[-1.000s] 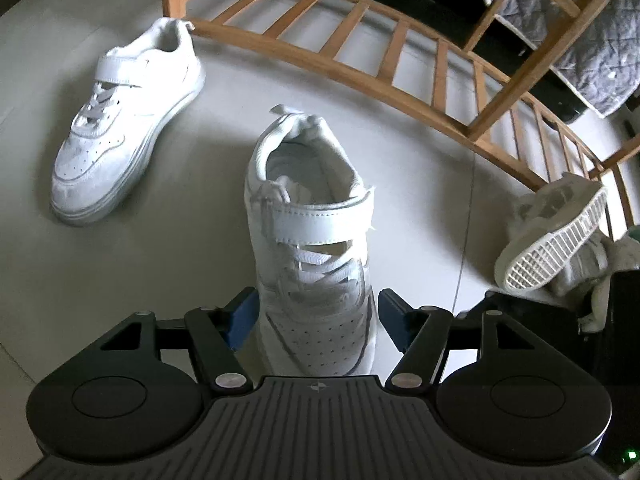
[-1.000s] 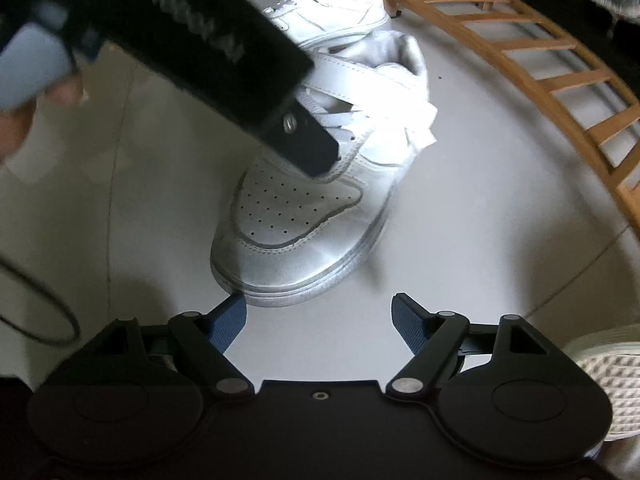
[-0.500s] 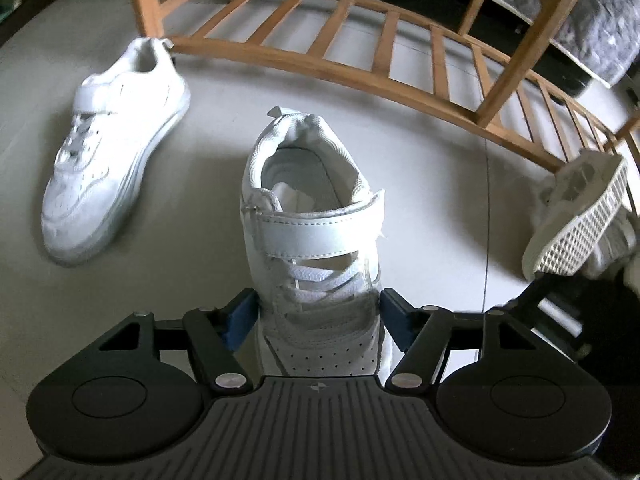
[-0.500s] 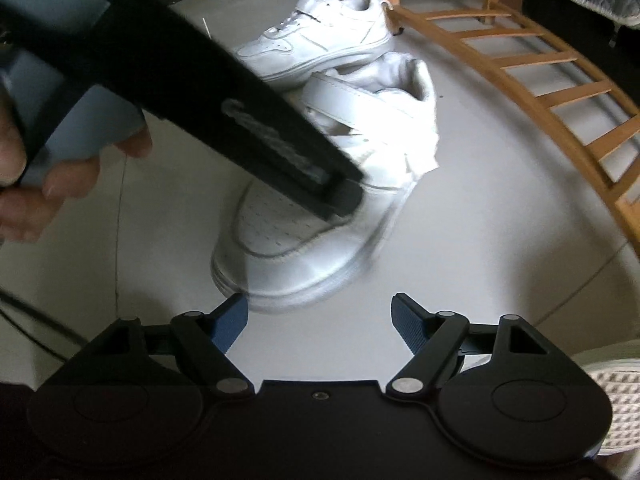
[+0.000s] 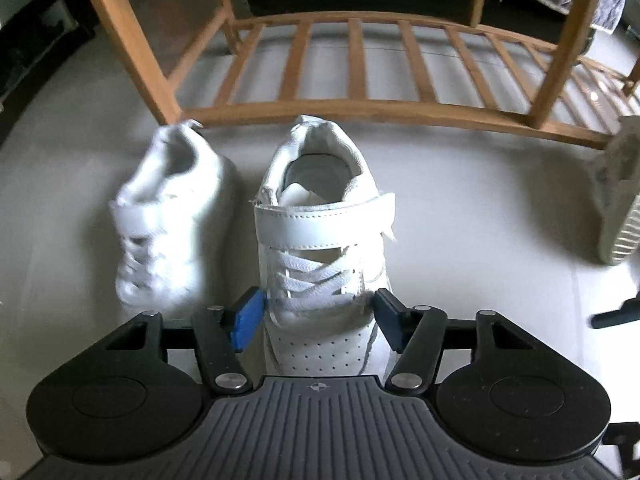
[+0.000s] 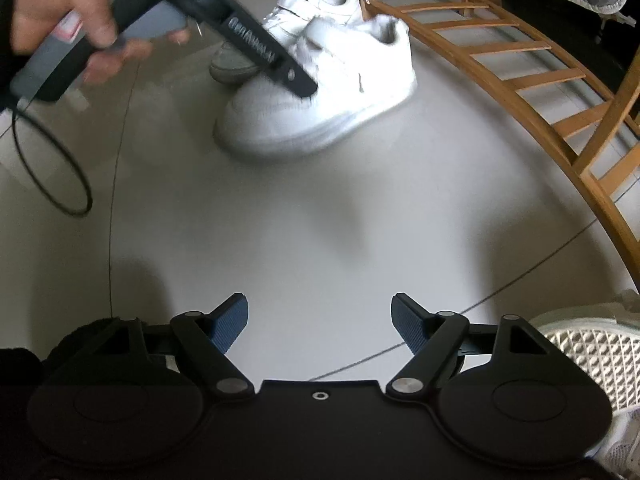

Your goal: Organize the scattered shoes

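The left tool [image 5: 318, 316] is straddling the toe end of a white strap shoe [image 5: 324, 240], and its jaws are closing on it. The blue pads [image 5: 246, 318] are lying against the shoe's sides at the laces, so the shoe is gripped between them. This shoe is standing upright on the grey floor [image 5: 480, 220], just in front of the wooden rack [image 5: 360, 108], with its heel toward the rack's low front rail.

A second white shoe [image 5: 168, 220], blurred, is standing just beside the held shoe, on its left in the left wrist view, heel also toward the rack. A third shoe [image 5: 618, 200] is tipping on its side farther along the rack's front rail, sole showing.

In the right wrist view, a hand [image 6: 60, 20] is holding the left tool's handle above the pair in front of the rack [image 6: 540, 92]. The right tool [image 6: 320, 324] is hovering wide open, with only bare floor between its pads, well apart from the rack's near shoes. A sole with a waffle tread [image 6: 588, 356] is lying just beside its right finger.
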### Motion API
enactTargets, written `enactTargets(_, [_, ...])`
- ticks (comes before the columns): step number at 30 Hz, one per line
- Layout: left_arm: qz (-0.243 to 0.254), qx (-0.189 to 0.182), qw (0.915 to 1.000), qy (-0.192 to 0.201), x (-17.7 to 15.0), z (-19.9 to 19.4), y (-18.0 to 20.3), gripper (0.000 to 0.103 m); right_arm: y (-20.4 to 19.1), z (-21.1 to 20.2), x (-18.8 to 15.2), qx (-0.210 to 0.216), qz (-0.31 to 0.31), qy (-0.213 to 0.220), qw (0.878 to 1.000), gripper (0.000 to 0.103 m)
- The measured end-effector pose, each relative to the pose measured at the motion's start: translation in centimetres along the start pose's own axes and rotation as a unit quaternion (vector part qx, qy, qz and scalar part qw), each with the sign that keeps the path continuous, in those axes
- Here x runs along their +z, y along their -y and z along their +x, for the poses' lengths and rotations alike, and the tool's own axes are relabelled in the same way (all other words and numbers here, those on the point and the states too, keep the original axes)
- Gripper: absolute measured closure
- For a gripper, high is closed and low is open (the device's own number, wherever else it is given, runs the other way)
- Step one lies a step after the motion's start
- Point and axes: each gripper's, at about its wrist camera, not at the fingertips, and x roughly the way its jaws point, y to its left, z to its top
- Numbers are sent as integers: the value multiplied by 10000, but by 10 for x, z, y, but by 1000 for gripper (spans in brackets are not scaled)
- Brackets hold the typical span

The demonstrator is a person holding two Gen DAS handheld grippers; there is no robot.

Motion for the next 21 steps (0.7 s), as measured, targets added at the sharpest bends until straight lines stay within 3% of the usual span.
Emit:
enactTargets(11, [-729, 188, 9972, 4, 5, 4, -8, 49, -1, -14, -10, -96, 51, -20, 9999, 22])
enactTargets(21, [-1262, 509, 9907, 86, 13, 9, 4, 52, 33, -60, -39, -588, 661, -50, 9961, 22])
